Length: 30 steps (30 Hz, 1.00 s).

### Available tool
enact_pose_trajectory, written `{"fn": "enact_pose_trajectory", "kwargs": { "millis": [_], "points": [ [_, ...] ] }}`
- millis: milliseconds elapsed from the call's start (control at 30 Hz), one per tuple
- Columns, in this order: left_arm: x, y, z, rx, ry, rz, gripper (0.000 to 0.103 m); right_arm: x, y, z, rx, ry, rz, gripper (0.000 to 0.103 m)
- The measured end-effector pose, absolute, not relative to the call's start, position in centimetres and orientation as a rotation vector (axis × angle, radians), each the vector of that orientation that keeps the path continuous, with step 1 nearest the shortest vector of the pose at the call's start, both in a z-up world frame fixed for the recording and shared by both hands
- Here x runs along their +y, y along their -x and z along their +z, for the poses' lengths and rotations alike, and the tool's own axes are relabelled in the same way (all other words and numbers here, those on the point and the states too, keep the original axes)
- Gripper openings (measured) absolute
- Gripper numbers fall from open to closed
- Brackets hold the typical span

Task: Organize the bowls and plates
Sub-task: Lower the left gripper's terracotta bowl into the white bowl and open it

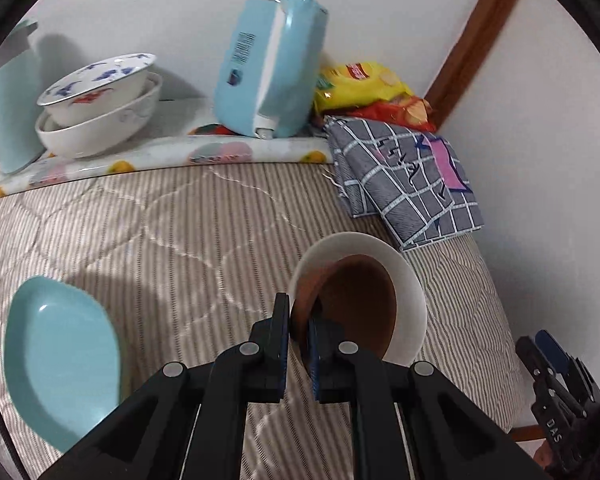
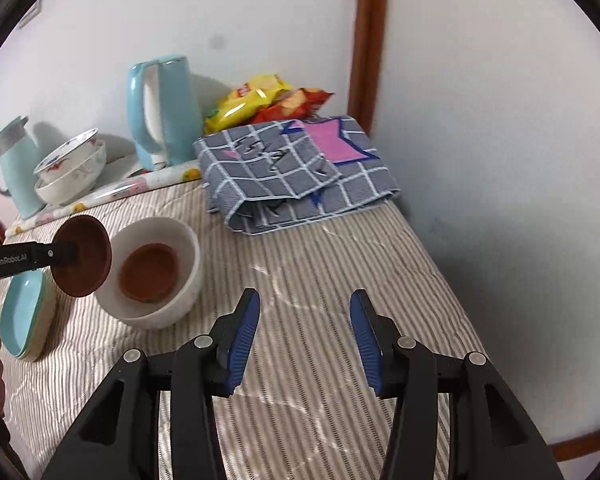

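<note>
A striped quilt (image 2: pixel 320 280) meets white walls. Left gripper (image 2: pixel 74 254), marked "GenRobot.AI", clenches a brown bowl's (image 2: pixel 86 260) rim, tilted beside a white bowl (image 2: pixel 188 264) holding another brown one. Right gripper (image 2: pixel 305 336), empty, stands released over the quilt.

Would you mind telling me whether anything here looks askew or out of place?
The floral bowl sits tilted in the white bowl by the wall, not nested flat. The teal plates stand on edge instead of lying flat. Nothing looks spilled or broken.
</note>
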<state>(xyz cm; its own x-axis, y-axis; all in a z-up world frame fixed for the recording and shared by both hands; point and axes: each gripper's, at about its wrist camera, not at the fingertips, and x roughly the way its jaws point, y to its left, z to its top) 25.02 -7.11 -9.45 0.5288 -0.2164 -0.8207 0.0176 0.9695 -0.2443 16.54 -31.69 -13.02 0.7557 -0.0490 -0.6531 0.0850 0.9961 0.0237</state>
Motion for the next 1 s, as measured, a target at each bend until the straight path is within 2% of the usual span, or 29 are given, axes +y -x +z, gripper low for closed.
{"fn": "enact_pose_trajectory", "kwargs": {
  "millis": [400, 1000],
  "points": [
    [-9.9, -27.6, -12.3, 1.058, 0.154, -0.143, 0.010, -33.7, -16.8, -15.3, 0.743, -0.128, -0.068, 0.047],
    [-11.1, -27.5, -13.0, 1.065, 0.094, -0.140, 0.011, -32.7, -16.8, -16.0, 0.768, -0.124, -0.037, 0.047]
  ]
}}
